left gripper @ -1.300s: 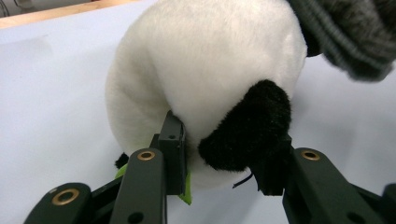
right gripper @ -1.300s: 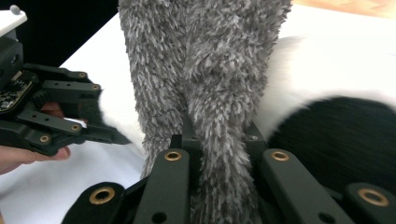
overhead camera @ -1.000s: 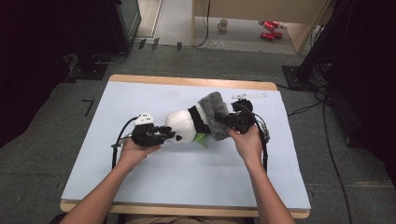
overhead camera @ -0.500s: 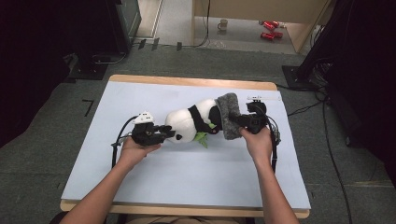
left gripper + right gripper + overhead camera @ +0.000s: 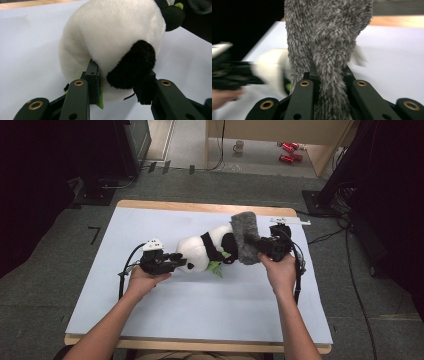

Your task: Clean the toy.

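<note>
A black-and-white panda plush (image 5: 200, 252) lies on its side on the white table cover (image 5: 200, 315). My left gripper (image 5: 176, 260) is shut on its head; in the left gripper view the pads (image 5: 93, 82) squeeze the white fur and a black ear (image 5: 132, 66) of the panda (image 5: 112, 32). My right gripper (image 5: 260, 248) is shut on a fuzzy grey cloth (image 5: 245, 237) that stands up at the panda's rear end. In the right gripper view the grey cloth (image 5: 327, 37) rises from between the jaws of the right gripper (image 5: 329, 75), with the blurred panda (image 5: 272, 67) behind it.
A small white bar (image 5: 290, 221) lies near the table's far right corner. Cables (image 5: 350, 270) trail off the right side. On the floor beyond the table are a mug (image 5: 239, 145) and red objects (image 5: 287, 151).
My right gripper has moved to the right and a little up with the grey cloth, drawing it off the panda's rear. The left hand and the panda's head have stayed put.
</note>
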The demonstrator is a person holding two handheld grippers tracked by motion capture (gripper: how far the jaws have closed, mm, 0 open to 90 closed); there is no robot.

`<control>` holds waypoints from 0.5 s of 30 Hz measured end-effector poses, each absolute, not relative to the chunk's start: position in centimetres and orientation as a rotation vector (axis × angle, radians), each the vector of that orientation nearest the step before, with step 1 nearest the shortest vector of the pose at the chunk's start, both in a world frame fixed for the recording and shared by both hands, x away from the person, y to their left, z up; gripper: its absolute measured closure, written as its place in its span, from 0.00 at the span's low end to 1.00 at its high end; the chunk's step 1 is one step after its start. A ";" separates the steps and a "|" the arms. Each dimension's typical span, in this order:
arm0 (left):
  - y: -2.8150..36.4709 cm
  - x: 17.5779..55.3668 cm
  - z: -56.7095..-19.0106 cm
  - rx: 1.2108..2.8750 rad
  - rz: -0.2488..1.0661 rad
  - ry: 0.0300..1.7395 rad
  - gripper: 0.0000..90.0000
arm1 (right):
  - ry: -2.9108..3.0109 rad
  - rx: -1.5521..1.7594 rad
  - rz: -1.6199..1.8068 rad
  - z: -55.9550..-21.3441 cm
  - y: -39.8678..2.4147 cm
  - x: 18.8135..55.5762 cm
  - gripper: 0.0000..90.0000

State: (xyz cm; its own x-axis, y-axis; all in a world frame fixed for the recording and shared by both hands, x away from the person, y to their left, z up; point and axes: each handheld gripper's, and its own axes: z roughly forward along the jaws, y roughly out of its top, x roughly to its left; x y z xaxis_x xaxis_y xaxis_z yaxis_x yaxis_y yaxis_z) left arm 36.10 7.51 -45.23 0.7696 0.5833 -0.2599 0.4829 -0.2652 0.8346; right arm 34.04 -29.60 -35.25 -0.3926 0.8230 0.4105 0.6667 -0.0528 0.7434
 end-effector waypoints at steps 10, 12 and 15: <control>7.4 35.7 -45.2 1.915 0.134 0.814 0.70 | 2.308 1.439 1.469 -36.1 -20.8 34.1 0.88; 7.3 35.6 -45.2 1.915 0.140 0.816 0.70 | 2.367 1.431 1.426 -37.2 -19.4 34.3 0.88; 7.4 35.7 -45.3 1.922 0.138 0.820 0.70 | 2.390 1.416 1.341 -38.8 -18.2 34.6 0.87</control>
